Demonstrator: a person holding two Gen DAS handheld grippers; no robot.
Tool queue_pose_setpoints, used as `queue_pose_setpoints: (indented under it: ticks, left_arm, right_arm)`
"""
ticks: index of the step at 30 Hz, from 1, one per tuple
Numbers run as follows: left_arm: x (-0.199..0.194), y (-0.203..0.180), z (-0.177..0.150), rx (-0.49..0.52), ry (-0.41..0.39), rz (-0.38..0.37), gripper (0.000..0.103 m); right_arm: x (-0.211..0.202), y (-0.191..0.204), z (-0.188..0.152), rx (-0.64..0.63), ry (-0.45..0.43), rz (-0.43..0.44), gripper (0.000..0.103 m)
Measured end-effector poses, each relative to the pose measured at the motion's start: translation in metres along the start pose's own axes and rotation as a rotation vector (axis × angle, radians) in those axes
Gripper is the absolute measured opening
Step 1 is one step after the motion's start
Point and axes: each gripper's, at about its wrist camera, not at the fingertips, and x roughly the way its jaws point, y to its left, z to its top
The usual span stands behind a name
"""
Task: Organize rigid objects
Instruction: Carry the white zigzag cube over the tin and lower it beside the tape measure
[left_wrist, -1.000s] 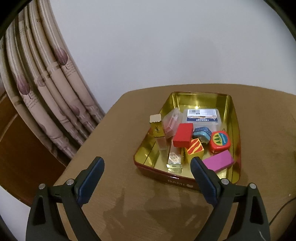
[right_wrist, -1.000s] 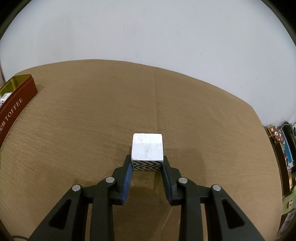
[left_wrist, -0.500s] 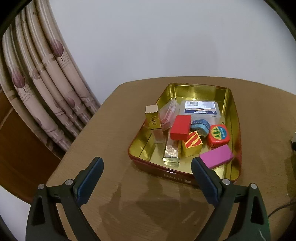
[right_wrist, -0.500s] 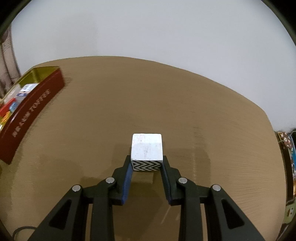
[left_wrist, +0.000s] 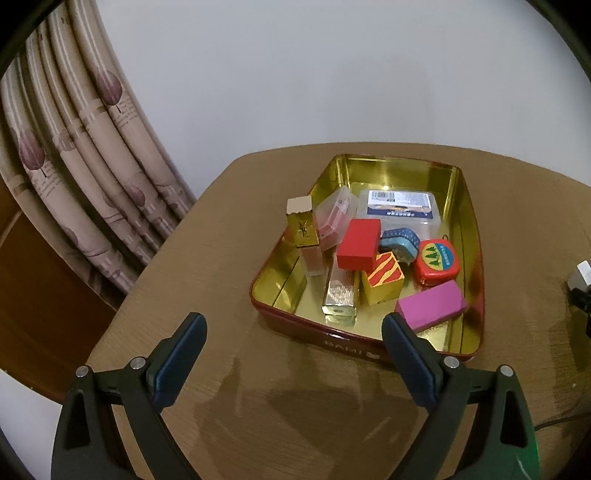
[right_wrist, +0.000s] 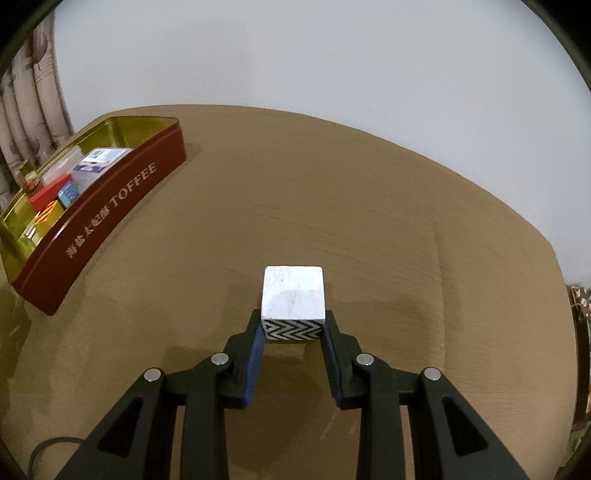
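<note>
A plain white wall (right_wrist: 332, 66) backs a patterned curtain (left_wrist: 74, 177) and a rounded brown wooden table (right_wrist: 332, 221). On the table's left part sits a red toffee tin (right_wrist: 110, 206) with a gold inside, holding a red block (left_wrist: 359, 244), a pink block (left_wrist: 431, 305), a striped cube (left_wrist: 382, 282) and other small items. The left gripper (left_wrist: 293, 360) hangs before the tin, its 2 fingers spread wide, grasping nothing. The right gripper (right_wrist: 293, 334) clamps a white cube with a zigzag face (right_wrist: 293, 299) above the table, well apart from the tin.
</note>
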Motion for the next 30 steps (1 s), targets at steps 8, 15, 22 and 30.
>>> queue_pose_setpoints:
  ticks: [8,15,22,30]
  left_arm:
    - [0.000,0.005,0.001,-0.027,0.009,-0.006,0.095]
    - [0.005,0.010,0.001,-0.057,0.037,-0.016,0.095]
    - [0.003,0.025,0.004,-0.085,0.016,0.043,0.095]
    - [0.011,0.049,0.004,-0.182,0.057,0.041,0.095]
  right_arm:
    - [-0.011,-0.006,0.002,-0.030,-0.001,0.034,0.030]
    - [-0.037,-0.002,0.001,-0.057,-0.010,0.073,0.030]
    - [-0.058,0.016,0.004,-0.121,-0.036,0.119,0.030]
    - [-0.084,0.040,0.018,-0.174,-0.070,0.159,0.030]
